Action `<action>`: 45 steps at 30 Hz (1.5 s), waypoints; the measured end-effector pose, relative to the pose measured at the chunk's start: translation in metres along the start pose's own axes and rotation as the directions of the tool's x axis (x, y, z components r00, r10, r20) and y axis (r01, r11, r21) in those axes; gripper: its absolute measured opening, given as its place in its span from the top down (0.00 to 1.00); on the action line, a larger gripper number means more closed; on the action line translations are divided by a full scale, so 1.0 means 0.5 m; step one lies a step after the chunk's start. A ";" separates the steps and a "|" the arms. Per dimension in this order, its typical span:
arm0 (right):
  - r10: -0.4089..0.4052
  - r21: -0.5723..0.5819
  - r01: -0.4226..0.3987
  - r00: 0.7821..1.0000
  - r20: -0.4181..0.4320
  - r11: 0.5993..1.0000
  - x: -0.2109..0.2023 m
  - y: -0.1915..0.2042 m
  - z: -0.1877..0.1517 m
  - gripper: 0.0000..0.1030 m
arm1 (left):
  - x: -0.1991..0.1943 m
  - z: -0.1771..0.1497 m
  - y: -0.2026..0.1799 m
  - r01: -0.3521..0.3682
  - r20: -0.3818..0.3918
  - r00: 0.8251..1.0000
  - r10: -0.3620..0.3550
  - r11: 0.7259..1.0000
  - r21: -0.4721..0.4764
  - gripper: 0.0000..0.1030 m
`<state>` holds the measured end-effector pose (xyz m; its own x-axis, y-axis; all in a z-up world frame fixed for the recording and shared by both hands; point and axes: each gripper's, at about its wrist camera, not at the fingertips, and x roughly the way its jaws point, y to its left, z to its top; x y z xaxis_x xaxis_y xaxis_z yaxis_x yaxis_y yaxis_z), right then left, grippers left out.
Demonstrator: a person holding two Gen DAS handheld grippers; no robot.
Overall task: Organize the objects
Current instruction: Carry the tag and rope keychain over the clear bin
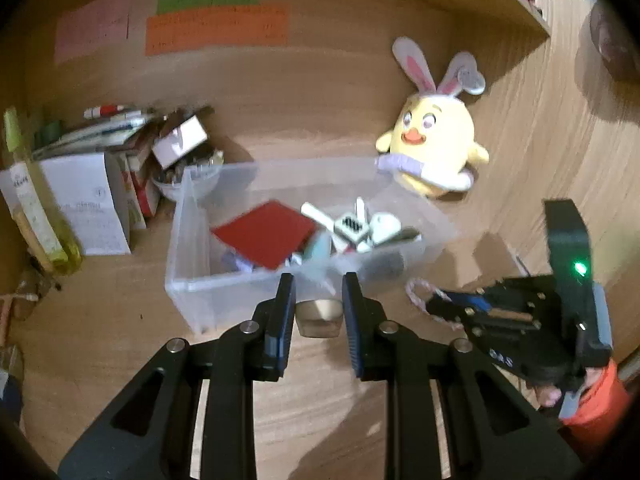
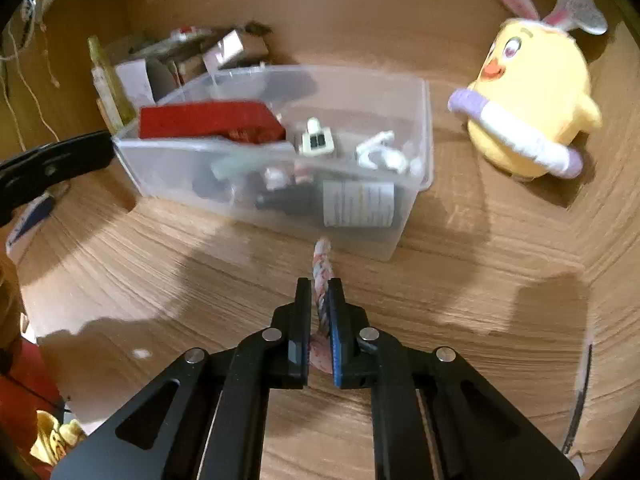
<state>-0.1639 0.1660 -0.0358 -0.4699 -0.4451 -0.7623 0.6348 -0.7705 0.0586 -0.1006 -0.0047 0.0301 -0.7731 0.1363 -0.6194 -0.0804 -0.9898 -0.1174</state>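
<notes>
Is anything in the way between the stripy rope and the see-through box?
Nothing visible. The right gripper is shut on the braided rope, and only bare wooden table lies between it and the clear box, whose top is open.

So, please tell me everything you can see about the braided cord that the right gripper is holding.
The braided cord looks like soft twisted yarn in pink, white and pale blue strands. The right gripper is shut on it, so both pads press its sides. One end sticks out forward past the fingertips, toward the clear plastic box, apart from it. In the left wrist view it forms a loop over the wooden desk. Whether it touches the desk cannot be told.
</notes>
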 end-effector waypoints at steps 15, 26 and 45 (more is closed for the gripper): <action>-0.009 0.019 0.004 0.971 0.239 1.000 -0.156 -0.001 0.085 0.93 | 0.030 0.104 -0.007 0.013 0.060 0.998 -0.011 0.999 -0.030 0.78; -0.035 0.034 0.028 0.971 0.235 0.999 -0.104 -0.017 0.178 0.93 | 0.134 0.115 0.005 0.032 -0.044 0.998 -0.035 0.998 -0.055 0.78; -0.039 0.002 0.039 0.999 0.037 0.999 0.072 -0.016 0.186 0.89 | 0.167 0.093 0.002 0.021 -0.048 0.999 -0.022 1.000 -0.015 0.66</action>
<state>-0.2431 0.1138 -0.0039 -0.5170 -0.4314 -0.7393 0.6146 -0.7883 0.0302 -0.1944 0.0040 0.0146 -0.7398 0.1599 -0.6535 -0.0876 -0.9860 -0.1420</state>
